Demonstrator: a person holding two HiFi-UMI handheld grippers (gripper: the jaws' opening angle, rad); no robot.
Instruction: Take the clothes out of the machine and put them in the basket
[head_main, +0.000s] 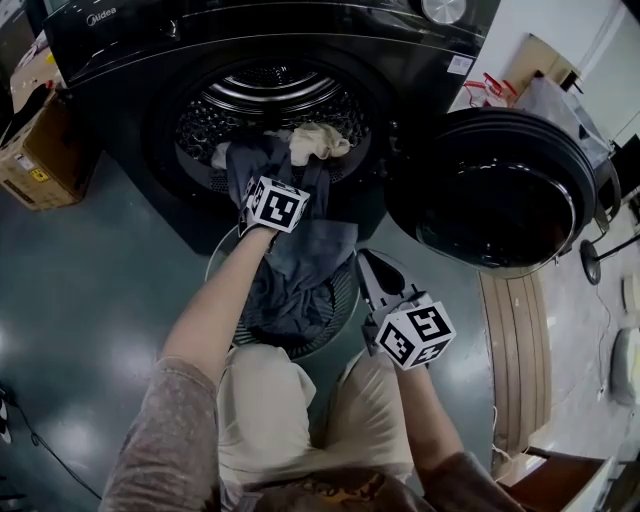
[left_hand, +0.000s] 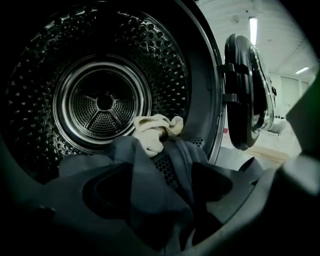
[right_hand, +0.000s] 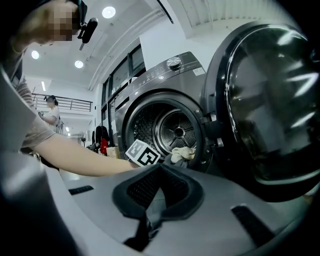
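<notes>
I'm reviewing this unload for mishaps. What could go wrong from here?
1. The left gripper is open around the grey garment, which hangs from the drum toward the basket; closing on a fold, it might slip.
2. The cream cloth rests against that garment and could get dragged onto the floor.
3. The right gripper pinches grey cloth; pulling apart could strain it.
</notes>
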